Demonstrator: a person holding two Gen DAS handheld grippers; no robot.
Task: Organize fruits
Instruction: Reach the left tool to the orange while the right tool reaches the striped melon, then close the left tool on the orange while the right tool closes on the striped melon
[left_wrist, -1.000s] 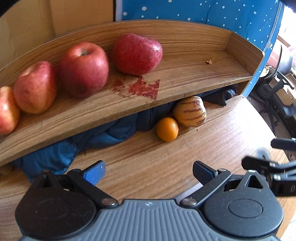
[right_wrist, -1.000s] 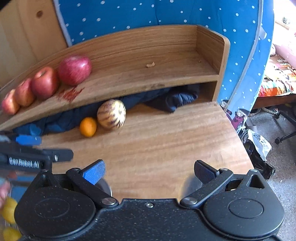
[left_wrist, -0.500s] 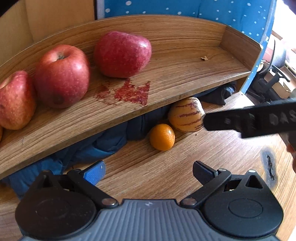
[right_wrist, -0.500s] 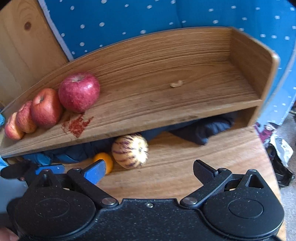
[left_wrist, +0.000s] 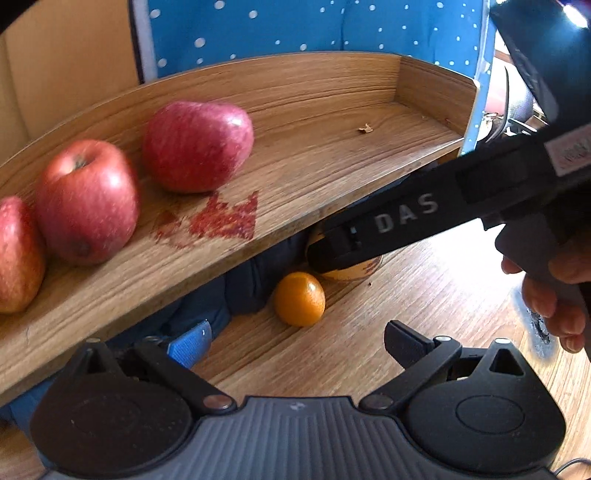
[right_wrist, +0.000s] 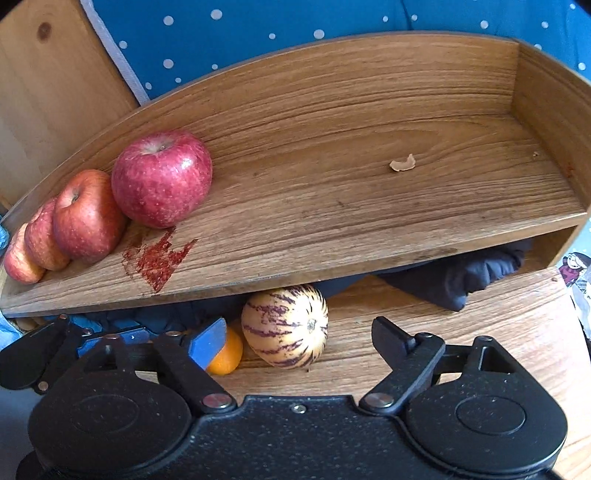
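Several red apples (right_wrist: 162, 177) stand in a row at the left end of the wooden shelf (right_wrist: 369, 206). Under the shelf's front edge, a striped yellow melon (right_wrist: 284, 328) and a small orange (right_wrist: 227, 356) lie on the table. My right gripper (right_wrist: 299, 336) is open, with the melon just ahead between its fingers. In the left wrist view, the right gripper's body (left_wrist: 424, 214) crosses from the right and hides most of the melon (left_wrist: 351, 271). My left gripper (left_wrist: 295, 341) is open and empty, a little short of the orange (left_wrist: 299, 299).
A red stain (right_wrist: 159, 258) and a crumb (right_wrist: 402, 162) mark the shelf. Dark blue cloth (right_wrist: 461, 273) is stuffed under it. Blue dotted fabric (right_wrist: 258, 22) hangs behind. A hand (left_wrist: 554, 295) holds the right gripper. The wooden table (right_wrist: 480, 314) ends at the right.
My right gripper has moved forward and down to the striped melon. It now crosses the left wrist view. My left gripper has edged closer to the orange.
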